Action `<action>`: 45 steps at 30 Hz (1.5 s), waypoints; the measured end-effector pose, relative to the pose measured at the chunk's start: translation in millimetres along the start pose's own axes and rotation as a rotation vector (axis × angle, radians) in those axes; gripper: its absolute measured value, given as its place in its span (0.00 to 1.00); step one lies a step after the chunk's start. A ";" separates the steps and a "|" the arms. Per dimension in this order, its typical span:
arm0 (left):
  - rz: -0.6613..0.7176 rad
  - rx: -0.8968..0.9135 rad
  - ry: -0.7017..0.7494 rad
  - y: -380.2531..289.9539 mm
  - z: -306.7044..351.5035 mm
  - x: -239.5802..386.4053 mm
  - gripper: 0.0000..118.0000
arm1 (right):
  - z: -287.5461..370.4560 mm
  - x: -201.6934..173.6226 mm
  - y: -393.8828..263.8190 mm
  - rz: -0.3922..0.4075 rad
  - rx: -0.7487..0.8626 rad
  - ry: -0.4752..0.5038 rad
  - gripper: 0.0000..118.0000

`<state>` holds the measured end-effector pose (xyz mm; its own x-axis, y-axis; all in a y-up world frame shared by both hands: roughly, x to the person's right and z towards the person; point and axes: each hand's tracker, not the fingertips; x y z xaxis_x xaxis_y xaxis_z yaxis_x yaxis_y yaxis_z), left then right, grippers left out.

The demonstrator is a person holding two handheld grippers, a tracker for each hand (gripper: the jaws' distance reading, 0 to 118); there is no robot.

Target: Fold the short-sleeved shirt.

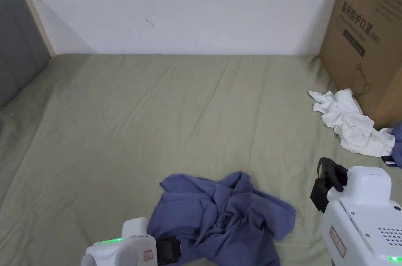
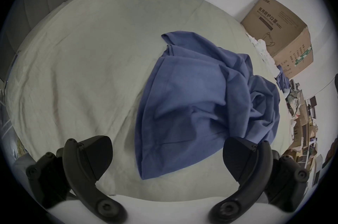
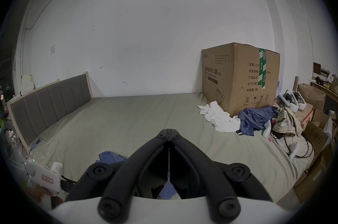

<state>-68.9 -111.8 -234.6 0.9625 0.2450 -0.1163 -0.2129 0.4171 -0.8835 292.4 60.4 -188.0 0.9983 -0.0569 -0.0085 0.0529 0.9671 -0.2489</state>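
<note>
Head view: crumpled blue short-sleeved shirt (image 1: 225, 215) near centre on olive-green bedsheet (image 1: 157, 121); brown cardboard box (image 1: 365, 35) with printed writing far right, white crumpled cloth (image 1: 353, 125) beside it.

Left gripper view: left gripper (image 2: 167, 158) spread wide, empty, just short of shirt.

Right gripper view: right gripper (image 3: 169, 134) closed tight, empty; grey padded headboard (image 3: 49, 98) left; checked cloth (image 3: 287, 122) right.

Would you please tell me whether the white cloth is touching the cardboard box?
Touching: in the right gripper view, the white cloth lies bunched against the base of the cardboard box, with no strip of sheet between them.
</note>
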 end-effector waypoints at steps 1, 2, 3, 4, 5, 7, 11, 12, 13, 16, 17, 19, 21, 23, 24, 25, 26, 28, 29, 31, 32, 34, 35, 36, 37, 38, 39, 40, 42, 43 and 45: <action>-0.012 -0.007 0.017 -0.8 -1.4 1.4 1.00 | -0.9 1.1 -0.4 -0.003 -0.001 0.000 0.02; -0.022 -0.018 0.033 -0.9 -2.9 2.5 1.00 | -1.8 2.1 -0.7 -0.005 -0.003 0.000 0.02; -0.030 -0.025 0.058 -1.4 -3.9 4.8 1.00 | -1.7 2.6 -0.7 -0.005 -0.005 -0.001 0.02; -0.040 -0.027 0.073 -2.0 -4.7 7.3 0.98 | -1.8 3.3 -1.0 -0.006 -0.006 -0.002 0.02; -0.060 -0.030 0.086 -3.0 -4.8 10.4 0.90 | -2.1 4.3 -1.5 -0.007 -0.006 -0.002 0.02; -0.103 -0.021 0.104 -4.9 -7.4 16.5 0.58 | -2.0 5.7 -2.6 -0.008 -0.007 -0.005 0.02; -0.198 -0.020 0.138 -12.1 -13.6 25.4 0.48 | -3.7 9.2 -5.3 -0.013 -0.015 -0.008 0.02; -0.191 -0.016 0.134 -12.5 -11.4 26.0 0.43 | -4.4 10.1 -6.0 -0.016 -0.017 -0.009 0.02; -0.189 -0.011 0.123 -11.9 -9.7 26.2 0.35 | -5.5 11.0 -7.0 -0.017 -0.020 -0.009 0.02; -0.172 -0.009 0.072 -9.1 -9.9 23.9 0.08 | -11.5 13.1 -9.9 -0.025 -0.039 -0.013 0.02; -0.181 0.004 0.058 -9.1 -7.5 24.2 0.08 | -14.8 14.2 -11.2 -0.032 -0.052 -0.013 0.02; -0.175 0.052 0.033 -7.1 5.4 24.5 0.08 | -23.5 17.2 -14.3 -0.047 -0.086 -0.014 0.02; -0.165 0.096 -0.001 -3.3 19.9 25.3 0.08 | -36.8 20.6 -19.8 -0.059 -0.144 -0.023 0.04; -0.161 0.129 -0.026 2.5 34.0 25.4 0.07 | -55.2 24.2 -26.8 -0.060 -0.221 -0.023 0.10; -0.153 0.143 -0.048 5.7 40.3 25.7 0.08 | -66.3 25.9 -30.9 -0.058 -0.266 -0.016 0.16; -0.149 0.152 -0.058 8.6 44.6 26.2 0.07 | -77.3 27.3 -35.8 -0.055 -0.303 -0.013 0.23; -0.148 0.159 -0.066 11.9 48.2 27.2 0.07 | -87.7 28.3 -40.6 -0.053 -0.340 -0.008 0.33; -0.150 0.173 -0.074 16.2 51.8 29.0 0.07 | -112.1 31.9 -53.2 -0.060 -0.428 -0.013 0.70; -0.150 0.175 -0.080 17.8 51.8 29.0 0.08 | -122.7 32.4 -59.4 -0.061 -0.471 -0.024 0.83; -0.137 0.178 -0.099 19.8 48.4 27.6 0.08 | -144.6 35.9 -75.0 -0.077 -0.532 -0.013 0.95; -0.131 0.175 -0.105 20.5 46.5 26.8 0.07 | -153.7 36.6 -82.2 -0.079 -0.561 -0.014 0.95; -0.125 0.171 -0.108 20.8 43.4 26.0 0.08 | -171.8 35.8 -95.6 -0.079 -0.625 -0.033 0.95; -0.121 0.167 -0.109 21.0 41.9 25.0 0.08 | -179.4 36.9 -101.8 -0.068 -0.658 -0.032 0.95; -0.118 0.163 -0.112 21.2 40.7 23.8 0.08 | -185.9 36.3 -107.8 -0.060 -0.680 -0.029 0.95; -0.113 0.158 -0.115 21.3 39.5 22.4 0.07 | -192.0 35.5 -114.4 -0.055 -0.706 -0.032 0.95; -0.108 0.154 -0.119 21.1 38.1 21.3 0.08 | -197.1 34.8 -121.0 -0.061 -0.727 -0.039 0.95; -0.107 0.152 -0.122 20.8 37.4 20.3 0.07 | -201.4 35.4 -126.7 -0.054 -0.758 -0.046 0.95; -0.106 0.151 -0.121 20.5 36.8 19.5 0.07 | -204.1 34.8 -131.6 -0.049 -0.782 -0.049 0.95; -0.100 0.146 -0.126 20.2 36.3 17.4 0.08 | -204.0 32.6 -137.5 -0.053 -0.789 -0.035 0.89; -0.096 0.145 -0.127 19.9 35.9 16.4 0.07 | -201.4 31.2 -138.5 -0.064 -0.791 -0.015 0.79; -0.091 0.141 -0.129 19.8 34.5 14.4 0.07 | -198.4 25.5 -139.3 -0.072 -0.797 0.022 0.47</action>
<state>-65.1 -69.8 -238.1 0.9512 0.3072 0.0278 -0.1566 0.5584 -0.8147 306.1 -125.0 -345.6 0.9919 -0.1258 0.0168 0.0772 0.4928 -0.8667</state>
